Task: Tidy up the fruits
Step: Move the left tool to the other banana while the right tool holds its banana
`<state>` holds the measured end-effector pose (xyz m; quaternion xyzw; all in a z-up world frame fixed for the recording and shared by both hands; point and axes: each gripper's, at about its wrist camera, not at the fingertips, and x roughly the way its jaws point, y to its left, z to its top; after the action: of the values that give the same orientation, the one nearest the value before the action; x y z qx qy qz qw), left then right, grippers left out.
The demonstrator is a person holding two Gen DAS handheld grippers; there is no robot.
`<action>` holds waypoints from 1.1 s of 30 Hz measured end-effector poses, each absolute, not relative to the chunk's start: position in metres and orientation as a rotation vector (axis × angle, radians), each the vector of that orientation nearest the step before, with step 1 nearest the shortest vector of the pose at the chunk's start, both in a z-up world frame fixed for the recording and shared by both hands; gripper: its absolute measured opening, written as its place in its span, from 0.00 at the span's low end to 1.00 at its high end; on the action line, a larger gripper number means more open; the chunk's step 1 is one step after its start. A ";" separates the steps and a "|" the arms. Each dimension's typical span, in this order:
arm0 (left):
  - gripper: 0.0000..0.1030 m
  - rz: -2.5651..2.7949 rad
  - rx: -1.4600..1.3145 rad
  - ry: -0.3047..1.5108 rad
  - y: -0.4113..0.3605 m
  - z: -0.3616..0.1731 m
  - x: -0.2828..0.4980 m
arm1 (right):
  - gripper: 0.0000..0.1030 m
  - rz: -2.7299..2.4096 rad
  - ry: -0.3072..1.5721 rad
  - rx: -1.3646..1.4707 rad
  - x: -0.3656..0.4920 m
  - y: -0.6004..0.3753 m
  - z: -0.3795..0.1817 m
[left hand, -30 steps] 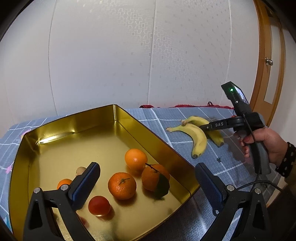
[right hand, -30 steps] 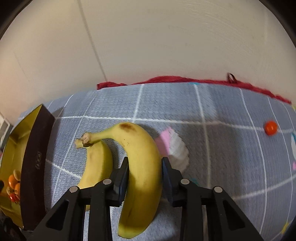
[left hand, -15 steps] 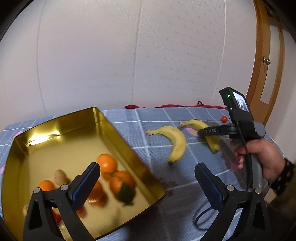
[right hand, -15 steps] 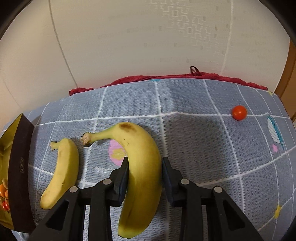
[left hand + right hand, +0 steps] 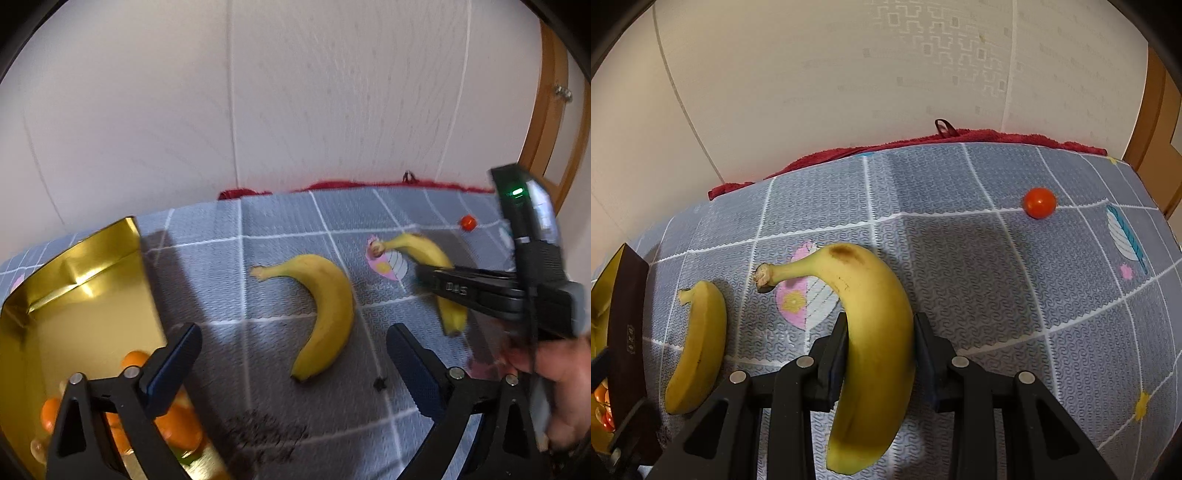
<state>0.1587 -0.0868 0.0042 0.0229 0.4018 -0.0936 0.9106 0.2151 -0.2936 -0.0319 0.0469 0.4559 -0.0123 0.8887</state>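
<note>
Right fingers [image 5: 879, 354] clenched on 1 banana [image 5: 871, 332] — left fingers [image 5: 291, 354] spread, closing, around nothing.

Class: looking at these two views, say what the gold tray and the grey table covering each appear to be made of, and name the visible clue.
Gold tray: probably thin sheet metal with a polished gold finish; its walls give sharp, mirror-like reflections and crisp folded corners.

Grey table covering: seemingly a woven or embossed cloth or mat, matte; fine swirl texture, white grid lines, printed motifs. Which one, the look leaves open.

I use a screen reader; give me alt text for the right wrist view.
The right gripper clamps a banana above a grey checked tablecloth. A second banana lies left, a cherry tomato far right.
</note>
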 end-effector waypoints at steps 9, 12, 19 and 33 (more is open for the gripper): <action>0.81 -0.158 0.082 0.966 -0.118 -0.025 0.199 | 0.33 -0.005 0.954 0.112 0.215 -0.297 -0.032; 0.67 -0.151 0.112 0.987 -0.125 -0.035 0.210 | 0.33 0.000 0.955 0.122 0.214 -0.298 -0.032; 0.31 -0.229 0.119 0.956 -0.129 -0.037 0.202 | 0.33 0.003 0.957 0.137 0.214 -0.299 -0.032; 0.57 -0.225 0.047 0.915 -0.125 -0.035 0.190 | 0.33 0.011 0.959 0.145 0.214 -0.299 -0.031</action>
<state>0.1900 -0.1246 -0.0351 0.0228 0.4405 -0.1084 0.8909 0.2138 -0.2992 -0.0312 0.0697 0.4611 0.0054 0.8846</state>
